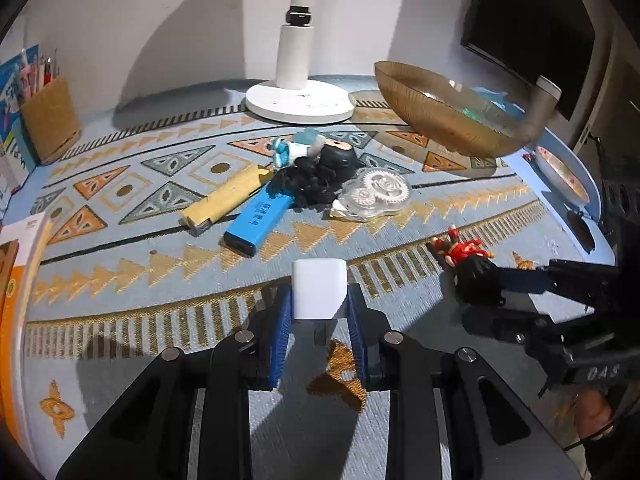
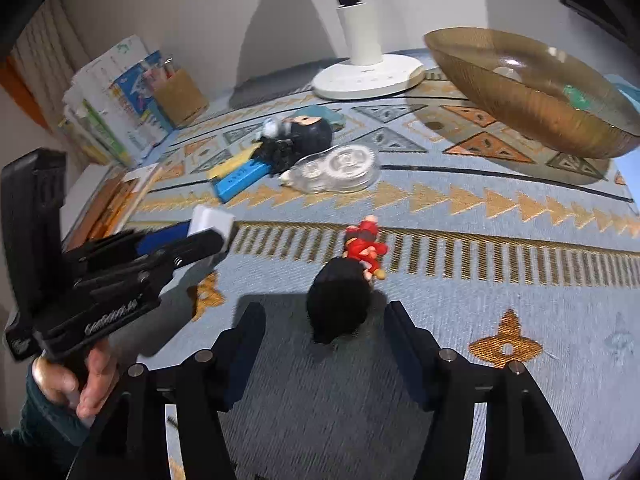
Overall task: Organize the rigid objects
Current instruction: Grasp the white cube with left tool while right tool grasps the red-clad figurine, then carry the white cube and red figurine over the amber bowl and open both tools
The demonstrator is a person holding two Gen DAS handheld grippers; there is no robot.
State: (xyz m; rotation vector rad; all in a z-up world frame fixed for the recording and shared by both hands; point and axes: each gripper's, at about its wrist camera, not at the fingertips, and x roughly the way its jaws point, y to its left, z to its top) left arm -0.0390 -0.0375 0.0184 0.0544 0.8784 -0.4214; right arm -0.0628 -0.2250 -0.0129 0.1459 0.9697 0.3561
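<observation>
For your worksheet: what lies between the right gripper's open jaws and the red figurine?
Only the figurine's own black base lies there, joined to the red figurine; the right wrist view shows it ahead of the right gripper.

- White wall (image 1: 180,20) behind, crossed by broad soft shadows
- Worktop under a pale blue patterned cloth (image 1: 120,248) with orange triangles
- White lamp base (image 1: 300,100) at the back
- Dark screen (image 1: 528,12) to the right
- Books (image 2: 116,92) stacked left

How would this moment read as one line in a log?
left tongs: shut on white block | right tongs: open around red-and-black figurine | amber bowl: nearly empty
</observation>
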